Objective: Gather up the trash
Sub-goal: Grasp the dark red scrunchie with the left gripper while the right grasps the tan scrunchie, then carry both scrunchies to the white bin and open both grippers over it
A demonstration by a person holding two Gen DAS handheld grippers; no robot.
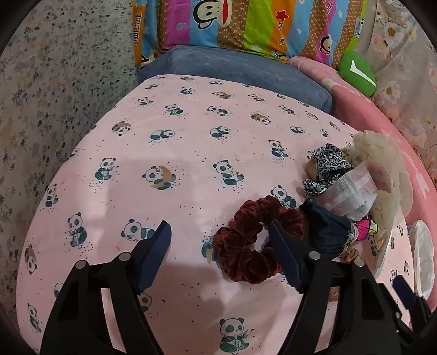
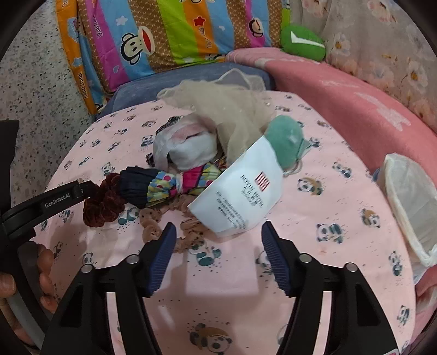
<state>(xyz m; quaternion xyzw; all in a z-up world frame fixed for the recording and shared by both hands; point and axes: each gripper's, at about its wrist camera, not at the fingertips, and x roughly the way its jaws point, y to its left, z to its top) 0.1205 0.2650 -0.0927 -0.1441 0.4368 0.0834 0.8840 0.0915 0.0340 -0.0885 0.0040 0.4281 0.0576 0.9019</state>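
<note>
A heap of small items lies on the pink panda sheet [image 1: 169,153]. My left gripper [image 1: 220,232] is open over a dark red velvet scrunchie [image 1: 254,240]; its right finger lies across the ring and the left finger is clear of it. Behind it lie a leopard scrunchie [image 1: 327,166], a white plastic wrapper [image 1: 349,191] and beige mesh [image 1: 382,163]. My right gripper [image 2: 218,226] is open, low over the sheet. The lower corner of a white printed paper packet [image 2: 240,196] reaches between its fingertips. A tan spotted scrunchie [image 2: 191,232] lies by the left finger.
A white-lined bin [image 2: 409,207] stands at the right edge of the sheet. A pink blanket [image 2: 341,90], a blue cushion [image 1: 232,65], a striped cartoon pillow [image 1: 245,24] and a green plush [image 2: 303,43] border the far side. A person's hand [image 2: 46,262] holds the left gripper.
</note>
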